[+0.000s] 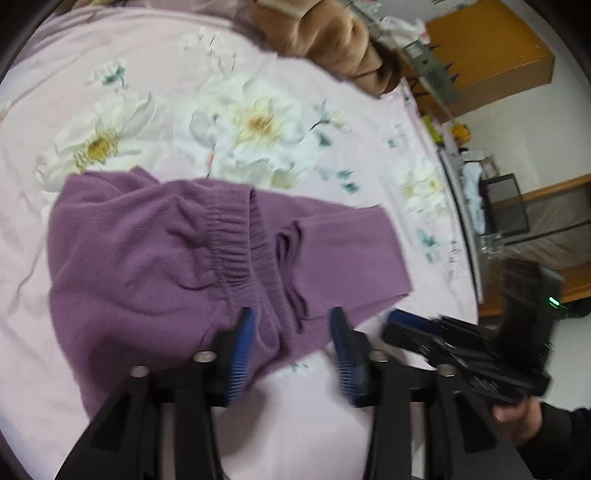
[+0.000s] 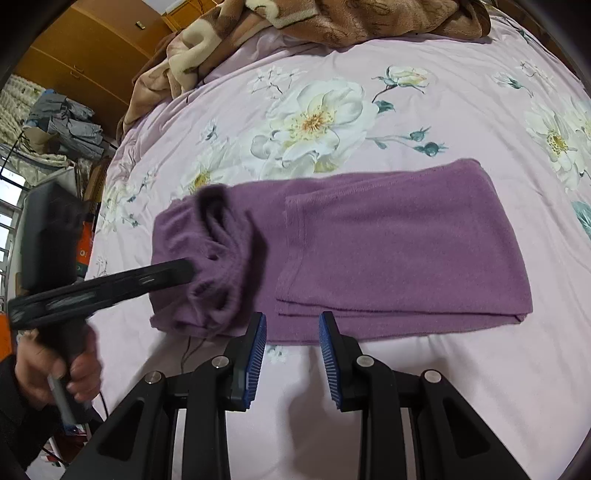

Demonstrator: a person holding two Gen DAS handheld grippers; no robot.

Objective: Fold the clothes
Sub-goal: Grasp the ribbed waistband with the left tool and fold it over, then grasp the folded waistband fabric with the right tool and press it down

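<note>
I am working over a bed (image 2: 369, 406) in a cluttered bedroom, its pink sheet printed with big white flowers, wooden cupboards (image 1: 491, 48) beyond the edge.

Nearest my right camera, the right gripper (image 2: 292, 356) hangs over bare sheet just short of the near edge of the trousers (image 2: 388, 251); its blue pads stand apart with nothing between them. In the left camera the left gripper (image 1: 291, 350) is likewise parted, its pads over the near edge of the purple fabric and clamping nothing that I can see. In the right view that same left gripper reaches in from the left, a hand (image 2: 55, 369) on its handle, with its tip at the bunched waistband (image 2: 221, 258); blur hides whether it touches.

The trousers lie across the middle of the sheet, legs doubled over into a flat stack on one side and the elastic waist end heaped loosely on the other. Behind them a brown blanket (image 2: 295, 22) is piled at the far side.

I judge that a fold has just been laid and both tools are free. The next move calls for flattening the rumpled waist end, then taking two corners of one end and carrying them over squarely.
</note>
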